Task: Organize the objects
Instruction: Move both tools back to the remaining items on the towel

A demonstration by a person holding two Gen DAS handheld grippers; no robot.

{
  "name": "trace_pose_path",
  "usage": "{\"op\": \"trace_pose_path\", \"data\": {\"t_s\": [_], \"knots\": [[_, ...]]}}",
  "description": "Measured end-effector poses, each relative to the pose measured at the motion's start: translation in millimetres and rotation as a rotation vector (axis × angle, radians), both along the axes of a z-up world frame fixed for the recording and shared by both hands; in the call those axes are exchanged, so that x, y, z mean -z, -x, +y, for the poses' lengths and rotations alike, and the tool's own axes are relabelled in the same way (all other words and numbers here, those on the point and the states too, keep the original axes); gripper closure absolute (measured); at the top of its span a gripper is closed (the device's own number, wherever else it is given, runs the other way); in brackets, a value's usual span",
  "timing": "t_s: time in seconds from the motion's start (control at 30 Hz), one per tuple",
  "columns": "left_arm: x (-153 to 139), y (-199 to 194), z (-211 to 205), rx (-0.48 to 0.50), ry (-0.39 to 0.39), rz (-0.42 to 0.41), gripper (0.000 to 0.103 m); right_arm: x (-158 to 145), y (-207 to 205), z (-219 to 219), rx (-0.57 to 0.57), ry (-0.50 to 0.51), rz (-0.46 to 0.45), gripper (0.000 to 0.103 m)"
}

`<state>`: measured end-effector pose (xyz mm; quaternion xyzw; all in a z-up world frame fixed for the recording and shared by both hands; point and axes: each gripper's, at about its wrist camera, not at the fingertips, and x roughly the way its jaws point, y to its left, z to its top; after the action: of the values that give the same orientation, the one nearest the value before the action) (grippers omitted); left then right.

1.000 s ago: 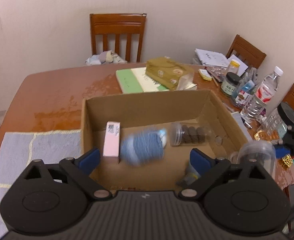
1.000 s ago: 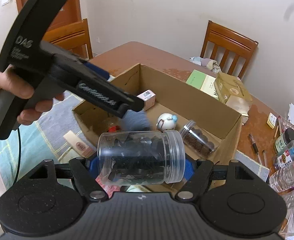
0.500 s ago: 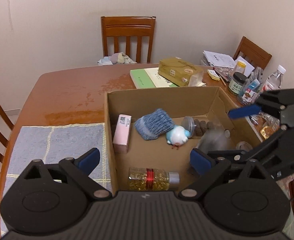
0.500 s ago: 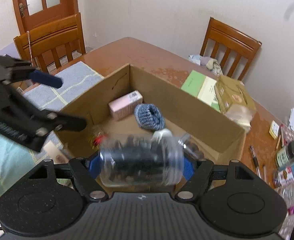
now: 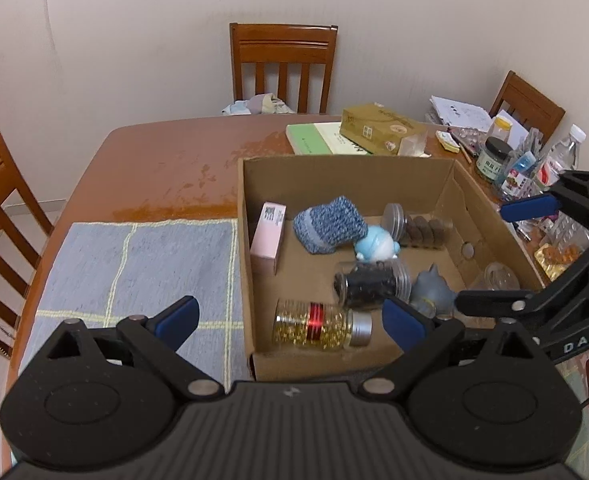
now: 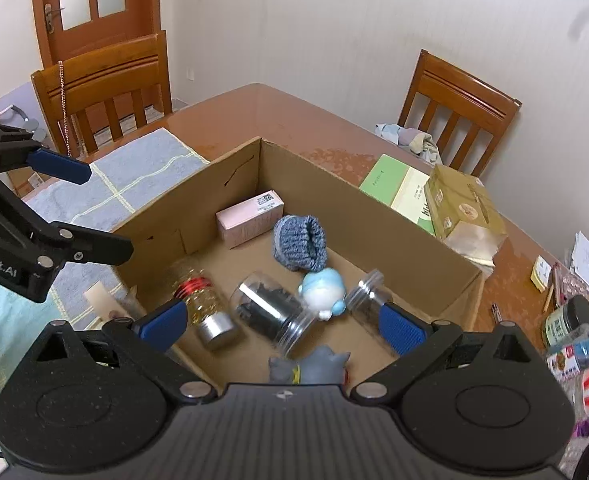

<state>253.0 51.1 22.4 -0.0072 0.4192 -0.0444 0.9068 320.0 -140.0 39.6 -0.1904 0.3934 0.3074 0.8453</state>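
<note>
Two grippers, left (image 5: 290, 320) spread, right (image 6: 282, 326) opening empty above clear dark-filled jar (image 6: 272, 314).

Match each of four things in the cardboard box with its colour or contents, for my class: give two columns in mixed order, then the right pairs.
Things:
1. small carton
2. knitted piece
3. clear jar lying in the middle
4. bottle with a red band

Descriptions:
A. filled with golden bits
B. blue yarn
C. pink
D. filled with dark pieces

Pairs: 1-C, 2-B, 3-D, 4-A
</note>
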Motion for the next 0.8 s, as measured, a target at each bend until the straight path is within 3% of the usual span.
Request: {"op": "trace_pose_path", "data": {"t_s": [0.27,0.33,0.67,0.8], "knots": [[23.0,38.4,-11.7,-0.030,0.013,0.000,0.005,14.2,51.4,-28.0,0.073,-0.035,-0.030,0.000],[30.7,48.2,-14.5,-0.065,0.027,0.034,0.005,21.0,66.9,-36.4,0.089,-0.044,-0.047,0.000],[53.9,86.7,-23.9,-0.107,0.028,0.065,0.004,58.2,114.1,-68.1,0.187,-0.028,0.028,0.000],[62.9,95.5,-26.0,-0.136,0.033,0.072,0.004,65.0,123.0,-75.2,0.224,-0.016,0.015,0.000]]}}
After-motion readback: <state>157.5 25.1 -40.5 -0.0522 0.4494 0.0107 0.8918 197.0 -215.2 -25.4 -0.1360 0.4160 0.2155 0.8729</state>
